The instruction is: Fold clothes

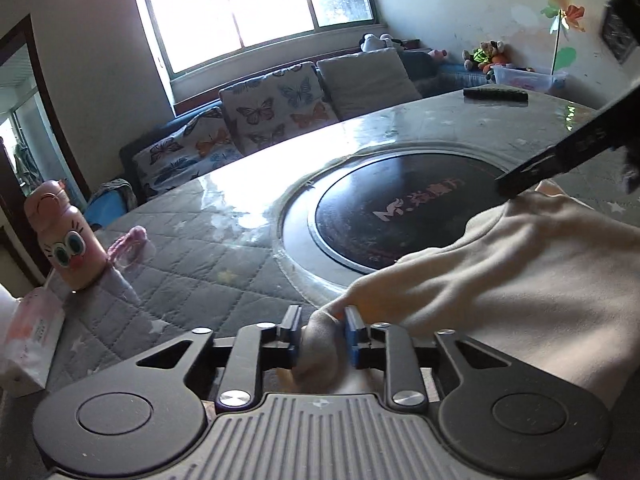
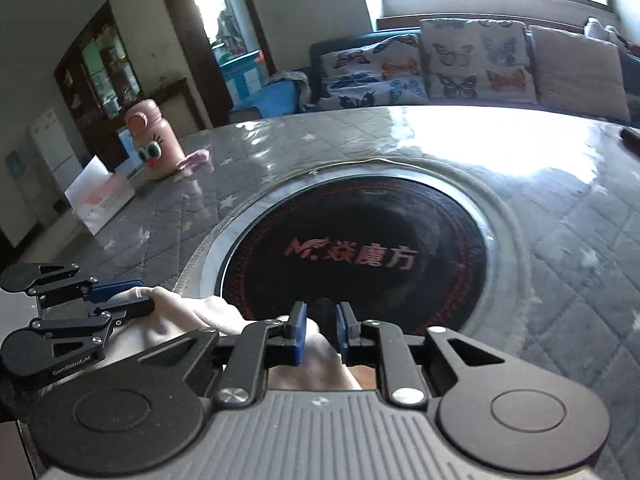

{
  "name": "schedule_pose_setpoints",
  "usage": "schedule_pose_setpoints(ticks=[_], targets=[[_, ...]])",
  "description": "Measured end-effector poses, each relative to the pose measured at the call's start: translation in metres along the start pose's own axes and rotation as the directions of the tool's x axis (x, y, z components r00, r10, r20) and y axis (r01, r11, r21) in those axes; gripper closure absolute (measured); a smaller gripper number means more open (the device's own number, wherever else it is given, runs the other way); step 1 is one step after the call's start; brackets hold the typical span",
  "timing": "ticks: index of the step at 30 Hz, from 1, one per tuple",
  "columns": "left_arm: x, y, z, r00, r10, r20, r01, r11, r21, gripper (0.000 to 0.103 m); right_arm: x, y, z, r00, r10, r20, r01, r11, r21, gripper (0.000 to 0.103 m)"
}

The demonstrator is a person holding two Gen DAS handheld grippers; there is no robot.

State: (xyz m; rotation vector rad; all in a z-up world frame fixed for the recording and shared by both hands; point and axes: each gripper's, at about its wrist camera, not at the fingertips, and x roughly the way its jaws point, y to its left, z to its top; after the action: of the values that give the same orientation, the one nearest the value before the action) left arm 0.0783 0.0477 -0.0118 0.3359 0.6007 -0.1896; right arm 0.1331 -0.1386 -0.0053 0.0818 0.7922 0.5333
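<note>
The cream garment [image 1: 532,276] lies on the near part of the table [image 1: 208,248], with its far edge draped over the near rim of the round black cooktop [image 1: 404,208] set into the tabletop. The table is covered by a grey quilted cloth with pale stars under a glossy clear sheet.

Left gripper [image 1: 322,322]: the jaws stand partly spread. A bunched fold of the garment sits between the blue pads. The fabric touches the right-hand pad; whether the left-hand pad presses on it cannot be told. In the right wrist view this gripper [image 2: 138,300] appears at the near left, with cloth bulging out between its fingers.

Right gripper [image 2: 322,326]: the jaws are narrowly apart, with a ridge of the cream garment [image 2: 188,316] rising between them. The left-hand pad lies against the cloth; firm pinching cannot be confirmed. In the left wrist view, its black finger [image 1: 560,160] points down onto the garment's far right corner.

At the far left of the table, a pink bottle [image 1: 64,236] with a cartoon face stands upright, with a white packet [image 1: 28,336] near it. A dark remote control [image 1: 496,94] lies at the far right edge.
</note>
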Motion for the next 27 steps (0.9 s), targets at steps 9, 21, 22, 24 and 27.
schedule_pose_setpoints(ticks=[9,21,22,24,27], targets=[[-0.019,0.006,0.014,0.999,0.044,0.026,-0.044,0.999,-0.027,0.063,-0.045,-0.024,-0.029,1.0,-0.024,-0.01,0.024,0.999,0.039,0.085],[-0.018,-0.019,0.023,0.998,-0.05,0.025,0.05,0.998,-0.028,0.063,-0.035,-0.022,-0.045,1.0,0.01,-0.021,-0.009,0.997,0.074,0.084],[-0.015,-0.019,0.022,0.999,-0.052,0.016,0.052,0.998,-0.033,0.064,-0.035,-0.021,-0.046,1.0,0.008,-0.016,-0.006,0.997,0.073,0.085],[-0.009,-0.019,0.018,0.998,-0.056,0.0,0.056,0.998,-0.039,0.063,-0.038,-0.015,-0.045,1.0,-0.015,0.001,0.015,0.999,0.04,0.095],[-0.005,-0.018,0.013,0.999,-0.052,-0.016,0.052,0.998,-0.041,0.064,-0.049,-0.003,-0.041,0.996,-0.08,0.049,0.082,0.996,-0.044,0.097]])
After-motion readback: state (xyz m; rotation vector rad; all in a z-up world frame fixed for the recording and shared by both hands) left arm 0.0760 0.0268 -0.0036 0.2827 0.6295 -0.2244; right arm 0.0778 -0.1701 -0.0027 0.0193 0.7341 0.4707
